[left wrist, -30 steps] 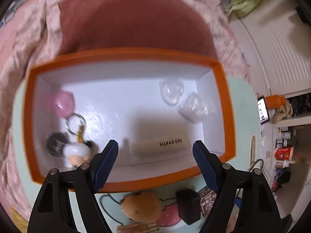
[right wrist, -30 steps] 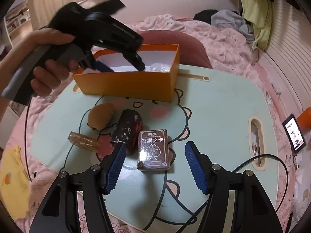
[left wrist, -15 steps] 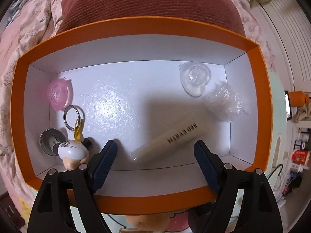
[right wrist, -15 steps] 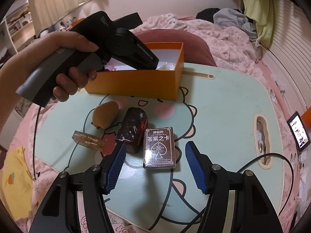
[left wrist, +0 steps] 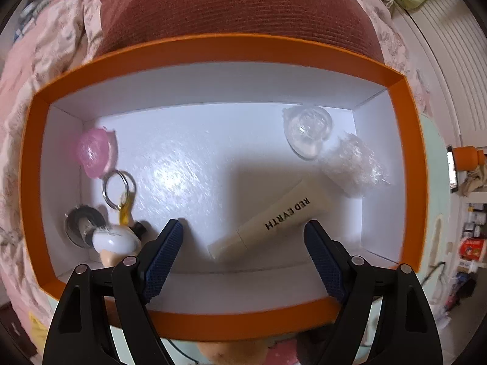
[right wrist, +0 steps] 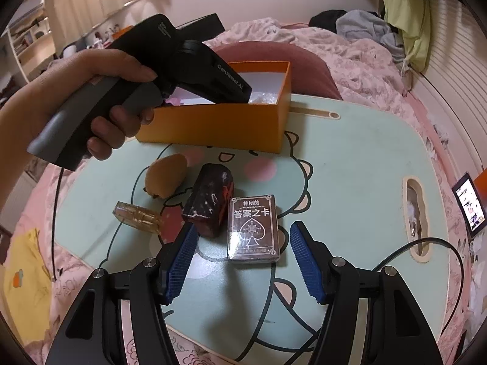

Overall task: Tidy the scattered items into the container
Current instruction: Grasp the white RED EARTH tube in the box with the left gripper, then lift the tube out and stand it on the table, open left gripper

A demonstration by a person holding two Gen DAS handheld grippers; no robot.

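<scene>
The orange box (left wrist: 231, 49) with a white inside holds a cream tube (left wrist: 271, 217), a pink jelly cup (left wrist: 92, 152), a clear cup (left wrist: 307, 132), bubble wrap (left wrist: 354, 164) and a keyring figure (left wrist: 114, 237). My left gripper (left wrist: 243, 245) is open and empty above the tube. In the right wrist view the box (right wrist: 219, 123) stands at the back of the table. My right gripper (right wrist: 240, 243) is open and empty, just in front of a card deck (right wrist: 253, 228). A dark marbled box (right wrist: 210, 203), a brown egg-shaped toy (right wrist: 164, 176) and a clear amber case (right wrist: 137, 217) lie left of the deck.
The items lie on a mint cartoon lap table (right wrist: 350, 182) set on a pink bedspread (right wrist: 365, 70). A maroon cushion (left wrist: 237, 3) lies behind the box. A phone (right wrist: 468, 205) and a black cable (right wrist: 426, 243) are at the right.
The cream tube dropped from my left gripper into the box and now lies slanted on its floor. My left gripper moved over the box. My right gripper edged closer to the card deck.
</scene>
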